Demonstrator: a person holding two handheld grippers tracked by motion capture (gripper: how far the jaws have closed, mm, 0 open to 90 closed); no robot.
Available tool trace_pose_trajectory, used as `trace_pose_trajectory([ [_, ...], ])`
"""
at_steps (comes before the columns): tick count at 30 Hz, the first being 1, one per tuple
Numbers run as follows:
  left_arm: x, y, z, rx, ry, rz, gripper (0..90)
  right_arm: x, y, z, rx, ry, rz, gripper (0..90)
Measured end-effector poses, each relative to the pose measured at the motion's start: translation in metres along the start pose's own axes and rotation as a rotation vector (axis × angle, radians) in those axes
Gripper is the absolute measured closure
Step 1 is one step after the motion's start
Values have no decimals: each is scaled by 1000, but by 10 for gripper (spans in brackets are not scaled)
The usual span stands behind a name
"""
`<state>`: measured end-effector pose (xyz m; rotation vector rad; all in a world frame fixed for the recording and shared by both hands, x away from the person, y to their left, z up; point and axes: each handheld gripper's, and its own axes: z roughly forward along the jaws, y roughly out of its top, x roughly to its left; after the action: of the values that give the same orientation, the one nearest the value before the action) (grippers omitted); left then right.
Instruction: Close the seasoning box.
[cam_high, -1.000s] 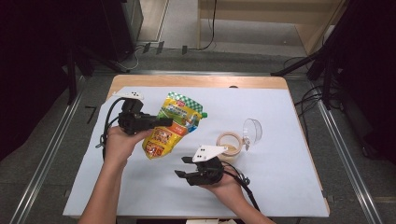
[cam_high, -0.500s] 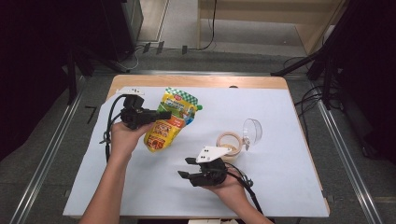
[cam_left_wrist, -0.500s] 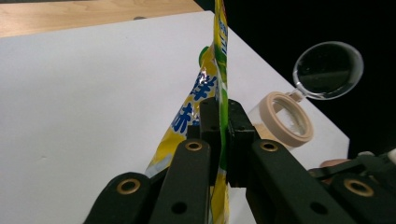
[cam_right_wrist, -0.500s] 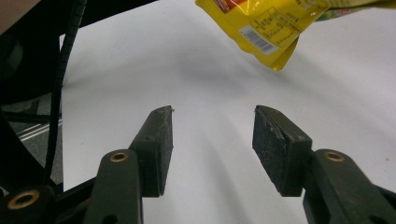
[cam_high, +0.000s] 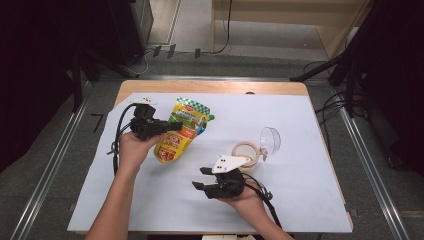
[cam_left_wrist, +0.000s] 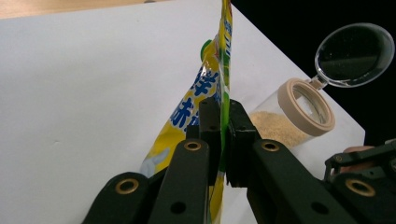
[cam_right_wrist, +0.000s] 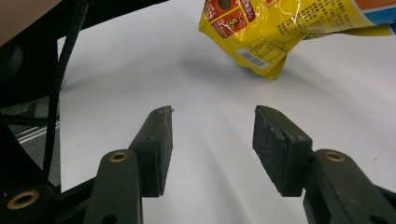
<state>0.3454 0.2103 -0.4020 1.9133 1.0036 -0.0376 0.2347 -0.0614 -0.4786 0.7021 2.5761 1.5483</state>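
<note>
Left gripper (cam_high: 172, 126) clamped tight on the edge of the yellow snack pouch (cam_high: 181, 131), pads pinching the thin film seam; in the left gripper view the pouch (cam_left_wrist: 205, 100) stands edge-on between the closed jaws, so it's gripped by its side rather than across the body, probably to keep the contents from being crushed and to leave the printed top free. Pouch sits left of centre on the white sheet (cam_high: 310, 130), lower corner looks to be down on or just above the sheet, top tilted toward the far edge of the table (cam_high: 210, 87).

Right gripper (cam_high: 202, 178) rests low over the sheet near the person's side, jaws roughly half open, nothing between them; the right gripper view has bare sheet between the pads and the pouch's bottom corner (cam_right_wrist: 261, 51) ahead, apart. Likely waiting to take the pouch's other side for opening or pouring.

Clear jar (cam_high: 246, 151) with beige rim lies just right of centre, hinged clear lid (cam_high: 270, 138) flipped open, tan granules inside (cam_left_wrist: 275, 126). Open mouth suggests it's staged to receive the pouch contents
</note>
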Motion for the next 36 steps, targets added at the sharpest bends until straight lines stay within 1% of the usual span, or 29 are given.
trace_pose_trajectory([
  [3,0,-3,-4,-5,-2,-9,877,0,0,-1,2,-2,-1,488],
  [8,0,-9,-12,-8,-5,-18,865,-2,3,-5,-10,-10,-3,488],
  [12,0,-16,-21,-6,-7,-32,851,-2,4,-7,-13,-16,-7,488],
  [18,1,-24,-35,2,2,-15,833,-3,6,-8,-15,-22,-21,488],
  [21,1,-25,-40,0,10,-18,805,-2,7,-6,-7,-19,-23,488],
  [23,1,-27,-42,0,14,-13,802,0,7,-5,1,-21,-37,488],
  [26,2,-28,-46,-8,10,-11,807,1,7,-2,8,-25,-53,489],
  [27,2,-29,-48,-9,9,-17,808,2,7,-2,13,-23,-51,489],
  [30,2,-31,-50,-1,0,-11,819,2,7,-1,16,-21,-53,489],
  [33,2,-32,-55,-15,-5,-22,774,1,7,-1,13,-19,-53,489],
  [36,0,-30,-60,-26,-14,-22,744,0,8,-2,11,-21,-51,490],
])
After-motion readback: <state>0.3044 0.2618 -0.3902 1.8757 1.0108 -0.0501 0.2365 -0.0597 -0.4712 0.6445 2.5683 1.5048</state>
